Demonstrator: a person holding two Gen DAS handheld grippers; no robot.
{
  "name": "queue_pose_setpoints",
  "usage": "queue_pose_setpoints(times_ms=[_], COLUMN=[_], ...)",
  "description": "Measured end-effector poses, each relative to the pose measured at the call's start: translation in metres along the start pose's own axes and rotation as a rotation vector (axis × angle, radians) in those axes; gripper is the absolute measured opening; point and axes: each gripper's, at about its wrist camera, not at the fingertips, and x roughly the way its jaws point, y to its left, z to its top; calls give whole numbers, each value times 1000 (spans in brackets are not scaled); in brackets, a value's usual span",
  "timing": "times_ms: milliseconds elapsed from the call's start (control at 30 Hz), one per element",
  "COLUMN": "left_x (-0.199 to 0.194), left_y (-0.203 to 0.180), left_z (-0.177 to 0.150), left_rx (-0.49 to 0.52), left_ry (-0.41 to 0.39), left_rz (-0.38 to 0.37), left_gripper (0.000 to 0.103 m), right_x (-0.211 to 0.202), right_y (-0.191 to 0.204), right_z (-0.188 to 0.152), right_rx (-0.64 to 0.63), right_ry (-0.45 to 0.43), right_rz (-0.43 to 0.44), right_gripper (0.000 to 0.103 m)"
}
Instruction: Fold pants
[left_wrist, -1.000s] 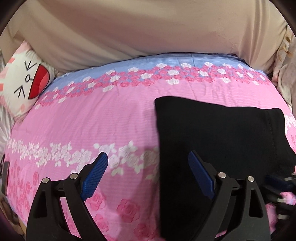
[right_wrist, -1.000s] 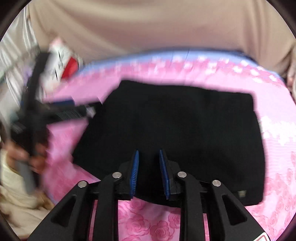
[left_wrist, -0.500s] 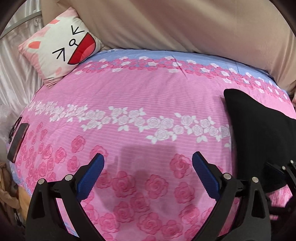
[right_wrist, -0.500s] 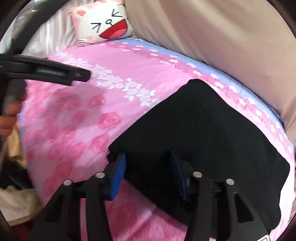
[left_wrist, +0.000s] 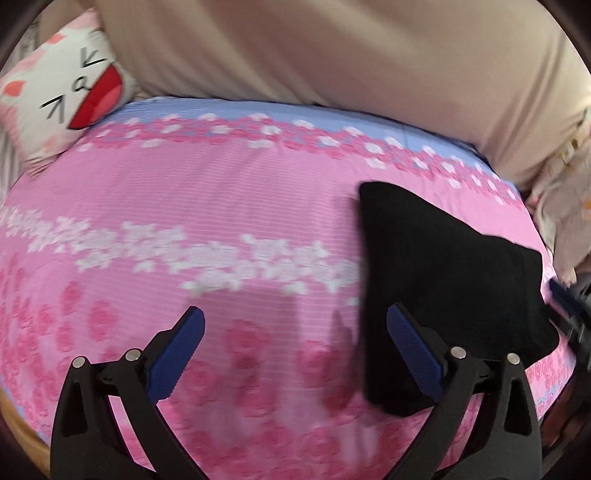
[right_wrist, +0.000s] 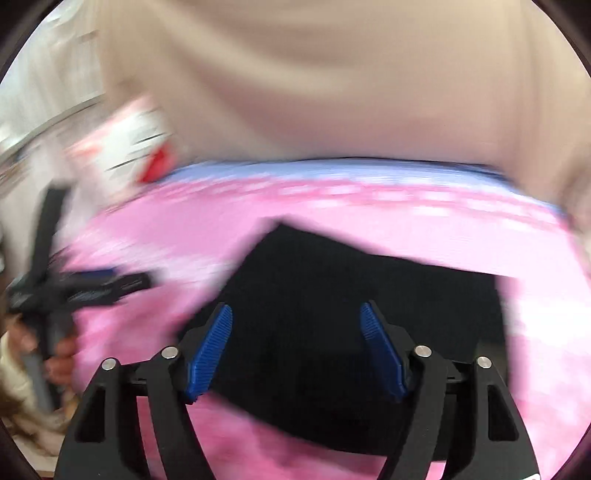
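The left gripper (left_wrist: 295, 354) has its jaws spread wide and opening a little more, with only the pink flowered bedsheet (left_wrist: 221, 206) between them. The folded black pants (left_wrist: 443, 273) lie just to its right, behind the right finger. A cartoon pillow (left_wrist: 62, 99) is far ahead on the left.

The right gripper (right_wrist: 295, 350) hangs above the pants (right_wrist: 332, 295), its jaws opening and pressing nothing. To its left, blurred, a hand (right_wrist: 59, 358) holds the other gripper.
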Motion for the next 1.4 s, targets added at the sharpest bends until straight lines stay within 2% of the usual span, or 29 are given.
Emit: queue_pose_setpoints(times_ms=[100,200,233,267,300,333,400,467,500,533,567,633,667,733,833,1033,1100,1133,1167,1200,1233,1267,1300,1400], left_x=[13,22,22,22,20,17,13,16,18,22,25,29,33,43,61,65,67,67,66,64,61,56,48,17], left_y=[-26,-47,-51,-57,-59,-61,-60,-58,-58,-58,-58,-57,-56,-55,-55,-61,-63,-64,-64,-66,-66,-67,-65,-46], left_z=[0,-1,-1,-2,-2,-2,-3,-4,-4,-4,-5,-6,-6,-9,-14,-13,-12,-10,-9,-7,-4,-1,3,13], left_rx=[50,89,95,104,110,115,101,89,88,87,86,73,55,18,-44,-94,-83,-77,-77,-62,-53,-41,-31,-57], left_ry=[25,46,48,49,46,38,20,26,33,47,58,71,84,127,207,168,169,174,172,173,166,154,135,99], left_rz=[-26,-33,-33,-31,-26,-14,1,8,9,10,10,-22,-52,-115,-222,-224,-230,-245,-267,-287,-290,-296,-297,-362], left_gripper=[97,97,97,97,97,97,97,98,98,98,98,98,98,98,98,98,98,96,77,62,53,31,21,19], right_x=[-8,26,38,51,57,56,49,67,82,82,69,43,31,10,6,26,26,30,31,32,32,28,22,-5], right_y=[-72,-126,-132,-135,-134,-131,-129,-136,-140,-142,-141,-137,-137,-142,-156,-153,-146,-141,-135,-131,-124,-119,-113,-94], right_z=[2,6,7,9,11,18,29,27,19,17,15,8,4,-14,-40,-79,-79,-77,-75,-72,-67,-61,-55,-36], right_rx=[190,289,303,310,307,291,244,232,234,246,259,266,276,316,411,579,559,535,515,504,476,453,429,390], right_ry=[8,92,110,127,131,106,54,109,173,164,118,69,36,13,85,176,138,151,139,133,128,110,94,25], right_rz=[-111,-104,-75,-21,11,34,0,-26,-29,-20,-15,-39,-61,-94,-29,187,168,168,148,140,122,99,98,160], right_gripper=[72,72,58,35,4,4,4,7,8,14,21,74,83,86,86,87,87,84,76,59,47,41,34,32])
